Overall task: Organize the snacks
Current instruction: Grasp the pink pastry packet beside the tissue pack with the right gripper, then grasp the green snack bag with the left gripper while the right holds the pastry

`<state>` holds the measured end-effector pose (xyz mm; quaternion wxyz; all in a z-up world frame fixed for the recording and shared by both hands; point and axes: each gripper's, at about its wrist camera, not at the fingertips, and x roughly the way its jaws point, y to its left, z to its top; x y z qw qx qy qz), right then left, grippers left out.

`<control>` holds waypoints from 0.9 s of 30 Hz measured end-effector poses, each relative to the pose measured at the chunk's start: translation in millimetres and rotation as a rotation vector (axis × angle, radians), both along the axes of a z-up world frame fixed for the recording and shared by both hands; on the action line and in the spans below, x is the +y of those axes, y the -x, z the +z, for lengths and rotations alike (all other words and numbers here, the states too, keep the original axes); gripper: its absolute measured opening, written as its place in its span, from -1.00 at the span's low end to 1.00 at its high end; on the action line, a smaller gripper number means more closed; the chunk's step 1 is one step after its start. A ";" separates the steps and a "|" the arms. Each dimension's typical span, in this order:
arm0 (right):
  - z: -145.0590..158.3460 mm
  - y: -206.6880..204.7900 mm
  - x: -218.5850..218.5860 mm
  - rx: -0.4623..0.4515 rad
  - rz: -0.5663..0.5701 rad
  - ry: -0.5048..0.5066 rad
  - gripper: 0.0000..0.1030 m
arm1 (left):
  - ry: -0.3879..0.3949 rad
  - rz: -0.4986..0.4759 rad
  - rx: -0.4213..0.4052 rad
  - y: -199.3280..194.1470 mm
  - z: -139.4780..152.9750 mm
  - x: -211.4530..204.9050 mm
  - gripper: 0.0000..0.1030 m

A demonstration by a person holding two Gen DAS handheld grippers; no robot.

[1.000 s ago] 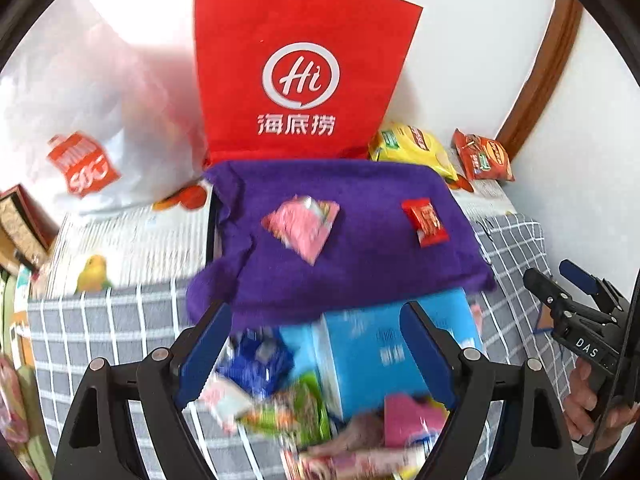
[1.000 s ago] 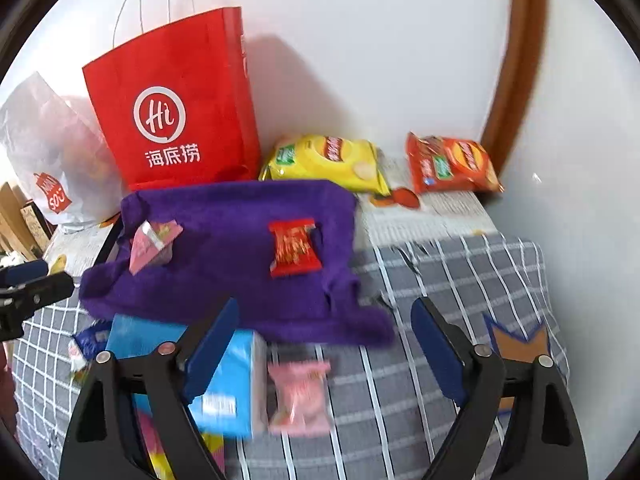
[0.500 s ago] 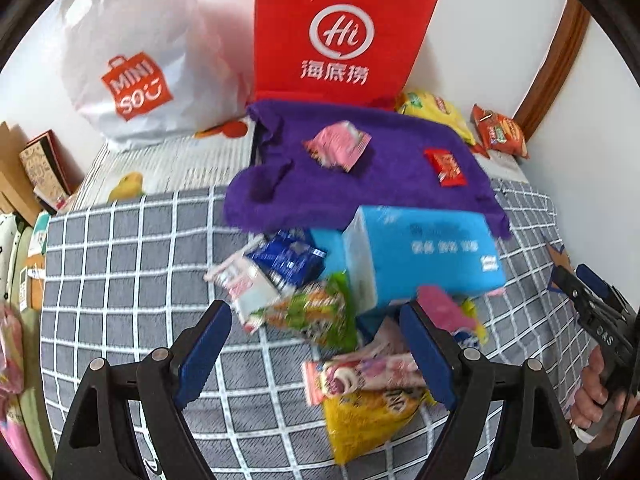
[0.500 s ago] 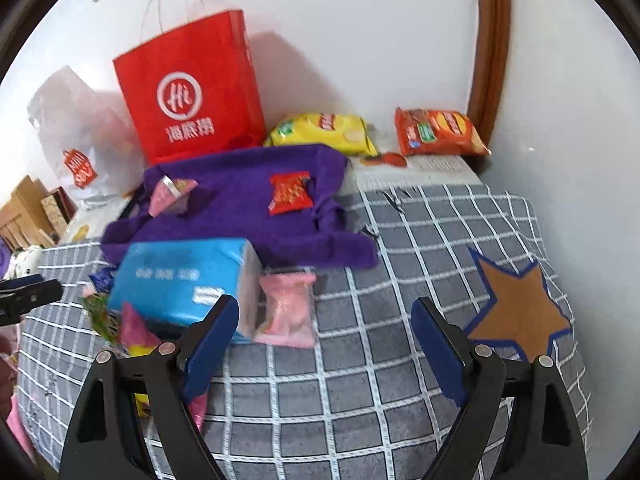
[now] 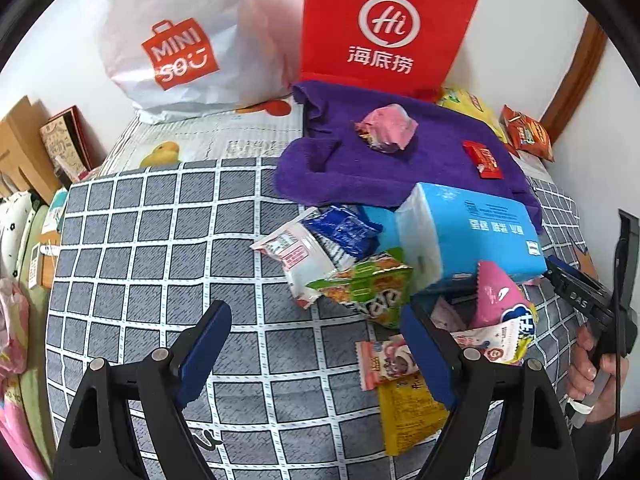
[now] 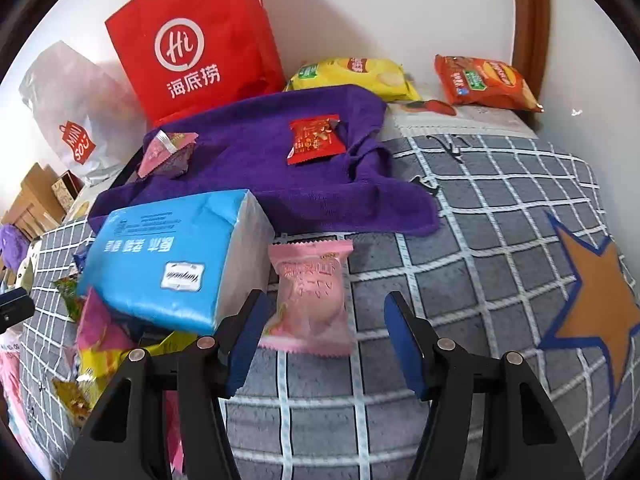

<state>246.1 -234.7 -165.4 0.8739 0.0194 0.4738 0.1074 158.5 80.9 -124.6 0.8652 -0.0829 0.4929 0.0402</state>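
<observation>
Right wrist view: right gripper (image 6: 322, 338) fingers closing, nothing gripped, over grey checked bedcover (image 6: 480, 264); left gripper (image 5: 316, 354) wide, empty.

the red bag (image 5: 384, 32) reads "hi 海底捞" (white logo), the white bag (image 5: 176, 40) "miniso".

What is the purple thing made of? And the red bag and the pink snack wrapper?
The purple cloth looks like soft, fuzzy towel fabric: matte, rumpled, with folds. The red bag seems to be stiff paper, creased, though it might be a coated kind. The pink wrapper looks like thin plastic film, slightly shiny, with crimped ends.
</observation>
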 end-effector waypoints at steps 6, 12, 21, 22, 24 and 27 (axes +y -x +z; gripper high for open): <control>-15.8 -13.5 -2.3 0.055 0.012 -0.044 -0.33 | 0.018 0.009 0.014 -1.0 -4.8 7.4 0.65; -2.6 6.6 -16.8 0.056 0.013 -0.039 -0.34 | 0.052 0.016 -0.002 4.5 -6.5 13.0 0.65; -7.2 41.5 -22.6 0.074 0.047 -0.003 -0.31 | 0.079 0.055 0.031 5.2 -22.9 26.1 0.65; -11.1 40.5 -22.6 0.075 0.038 -0.006 -0.31 | 0.081 0.060 0.034 3.8 -24.1 26.8 0.65; -15.5 39.7 -22.1 0.076 0.033 -0.016 -0.29 | 0.081 0.062 0.032 -0.4 -24.1 26.8 0.65; -18.4 39.9 -19.0 0.041 0.029 -0.013 -0.26 | 0.109 0.034 0.014 -4.2 -22.2 19.5 0.65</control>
